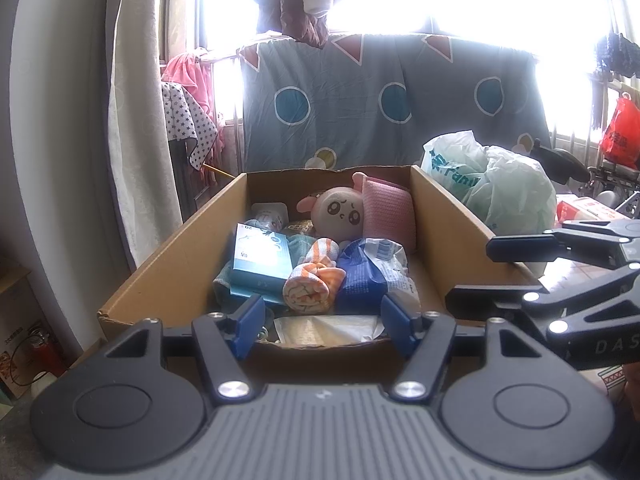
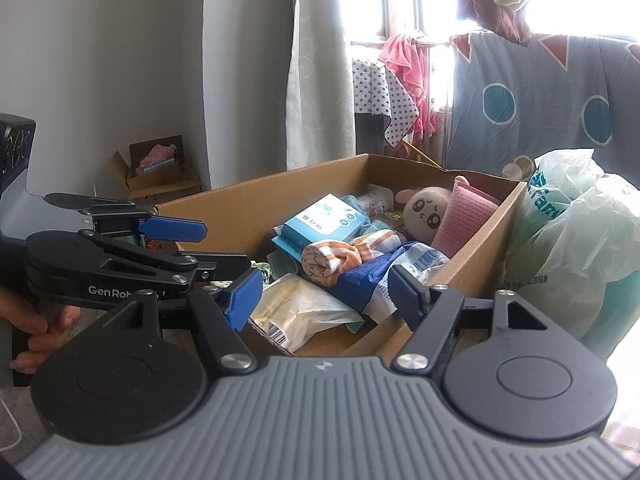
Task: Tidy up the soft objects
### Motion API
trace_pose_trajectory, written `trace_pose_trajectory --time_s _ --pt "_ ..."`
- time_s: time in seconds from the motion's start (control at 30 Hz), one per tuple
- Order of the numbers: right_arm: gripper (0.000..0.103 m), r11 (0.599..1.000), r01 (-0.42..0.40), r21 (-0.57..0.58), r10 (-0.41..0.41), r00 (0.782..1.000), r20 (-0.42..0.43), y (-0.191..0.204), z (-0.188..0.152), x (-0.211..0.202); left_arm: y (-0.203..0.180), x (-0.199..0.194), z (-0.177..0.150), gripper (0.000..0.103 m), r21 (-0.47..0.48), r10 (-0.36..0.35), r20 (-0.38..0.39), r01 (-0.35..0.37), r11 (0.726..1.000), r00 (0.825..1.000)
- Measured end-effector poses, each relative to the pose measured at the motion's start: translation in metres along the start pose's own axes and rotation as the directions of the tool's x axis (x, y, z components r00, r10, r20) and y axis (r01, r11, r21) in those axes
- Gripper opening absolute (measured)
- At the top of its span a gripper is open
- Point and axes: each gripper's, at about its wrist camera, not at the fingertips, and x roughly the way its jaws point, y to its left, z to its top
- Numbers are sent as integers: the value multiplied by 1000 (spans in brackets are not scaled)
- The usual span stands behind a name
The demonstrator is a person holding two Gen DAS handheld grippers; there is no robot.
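Note:
An open cardboard box [image 1: 168, 272] holds soft things: a pink plush doll [image 1: 340, 210], a pink cloth [image 1: 388, 216], an orange-striped rolled towel [image 1: 312, 282], a blue tissue pack [image 1: 262, 258], a dark blue packet [image 1: 370, 276] and a white packet [image 1: 324, 330]. My left gripper [image 1: 322, 320] is open and empty at the box's near edge. My right gripper [image 2: 324, 296] is open and empty over the box's near right corner [image 2: 400, 336]. The towel [image 2: 336, 258] and doll [image 2: 424, 214] also show in the right wrist view. The right gripper also shows in the left wrist view [image 1: 476, 276], and the left gripper in the right wrist view [image 2: 224, 246].
Plastic bags [image 1: 492, 184] stand right of the box. A patterned sheet [image 1: 380, 100] hangs behind it before bright windows. A curtain [image 1: 140, 140] hangs at left. A small open box [image 2: 160, 172] sits by the wall. A red bag [image 1: 622, 132] hangs far right.

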Motion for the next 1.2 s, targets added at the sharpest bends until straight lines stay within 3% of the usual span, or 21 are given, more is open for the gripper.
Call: trace_pose_trajectory --time_s 1.2 --pt "71 1000 -8 4 8 1000 3 0 0 -1 1 0 -1 66 0 4 -6 -4 1000 1000"
